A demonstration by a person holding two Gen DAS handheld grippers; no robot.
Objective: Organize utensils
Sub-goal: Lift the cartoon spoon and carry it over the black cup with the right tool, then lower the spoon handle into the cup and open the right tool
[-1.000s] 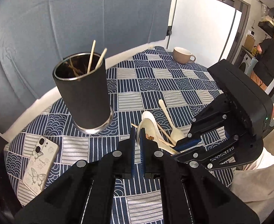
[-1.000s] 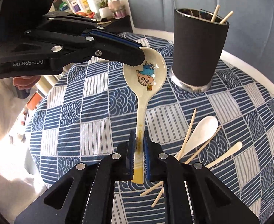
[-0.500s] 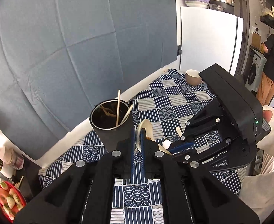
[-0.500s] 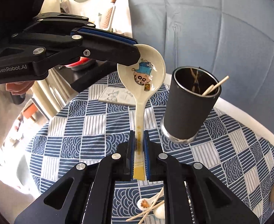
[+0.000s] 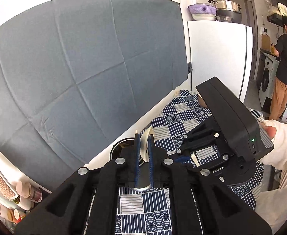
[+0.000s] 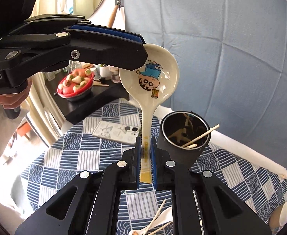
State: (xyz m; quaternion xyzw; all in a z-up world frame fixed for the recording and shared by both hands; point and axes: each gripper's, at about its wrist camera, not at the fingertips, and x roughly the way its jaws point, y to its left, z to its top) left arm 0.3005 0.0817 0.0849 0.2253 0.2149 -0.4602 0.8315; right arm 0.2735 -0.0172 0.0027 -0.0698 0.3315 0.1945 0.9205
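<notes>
both tongs pinch the same spoon (image 6: pixel 149 82), held in the air above the desk (image 6: pixel 75 156). right tongs (image 6: pixel 145 156) are clamped on the lower end of the handle – bowl points up and away, cartoon print facing the right camera. left tongs (image 5: pixel 143 152) grip the rim of the bowl edge-on; in the right view they (image 6: pixel 141 47) come in from the upper left and cover the bowl's top-left edge.

black cup (image 6: pixel 184 137) stands on the desk just right of the spoon handle in the right view, open top, a couple of chopsticks (image 6: pixel 200 137) leaning inside. in the left view only part of its rim (image 5: pixel 120 146) shows behind the tongs.

more utensils lie loose on the checked cloth near the bottom of the right view – chopsticks (image 6: pixel 157 215) crossed over a white spoon (image 6: pixel 163 217). phone (image 6: pixel 116 132) lies flat on the cloth left of the handle. a mug (image 6: pixel 282 215) sits at the far right edge. red bowl of fruit (image 6: pixel 76 84) sits on a dark side table beyond the desk.
</notes>
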